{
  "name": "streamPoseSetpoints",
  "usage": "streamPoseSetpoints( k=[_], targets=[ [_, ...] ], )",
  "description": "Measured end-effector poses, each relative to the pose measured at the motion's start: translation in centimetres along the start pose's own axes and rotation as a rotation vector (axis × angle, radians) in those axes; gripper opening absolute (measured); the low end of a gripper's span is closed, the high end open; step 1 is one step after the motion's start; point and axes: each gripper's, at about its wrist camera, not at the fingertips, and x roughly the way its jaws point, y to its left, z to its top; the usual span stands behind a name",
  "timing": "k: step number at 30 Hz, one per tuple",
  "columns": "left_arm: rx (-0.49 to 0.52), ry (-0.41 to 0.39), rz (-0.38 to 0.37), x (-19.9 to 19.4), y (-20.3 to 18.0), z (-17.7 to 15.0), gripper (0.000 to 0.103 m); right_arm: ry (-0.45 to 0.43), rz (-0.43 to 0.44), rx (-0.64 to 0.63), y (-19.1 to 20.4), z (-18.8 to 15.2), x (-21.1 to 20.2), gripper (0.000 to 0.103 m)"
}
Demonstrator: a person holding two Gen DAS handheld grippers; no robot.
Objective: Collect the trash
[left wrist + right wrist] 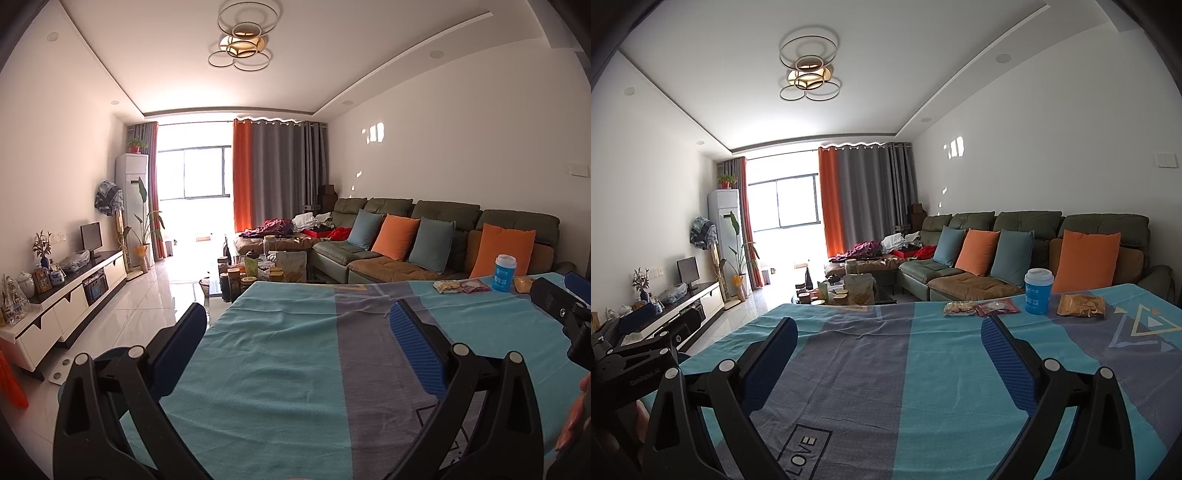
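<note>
Both the left gripper and right gripper hover with jaws apart, holding nothing. Beyond the right jaws, on the striped teal cloth-covered worktop, lie three crinkled snack wrappers beside a blue lidded cup. I see no bin; any pickup needs a forward reach.

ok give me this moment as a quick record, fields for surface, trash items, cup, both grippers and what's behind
surface: table under a blue and grey striped cloth
trash items: clear snack packet, red-edged wrapper, orange-brown packet, all lying flat at the far edge
cup: blue cup with white lid, upright, between the red-edged wrapper and the orange-brown packet
left gripper: open, empty, over the cloth
right gripper: open, empty, short of the packets
behind: green sofa with orange and blue cushions
</note>
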Motion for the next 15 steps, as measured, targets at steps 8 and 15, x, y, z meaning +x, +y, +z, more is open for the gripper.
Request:
streamPoseSetpoints(
  k=[8, 15],
  targets=[
    [0.001, 0.003, 0.001, 0.15, -0.11, -0.02, 0.097, 0.000, 0.001, 0.000, -0.02, -0.03, -0.01, 0.096],
    [0.002, 0.004, 0.002, 0.03, -0.19, -0.07, 0.097, 0.001, 0.000, -0.001, 0.14, 0.05, -0.09, 0.096]
  ],
)
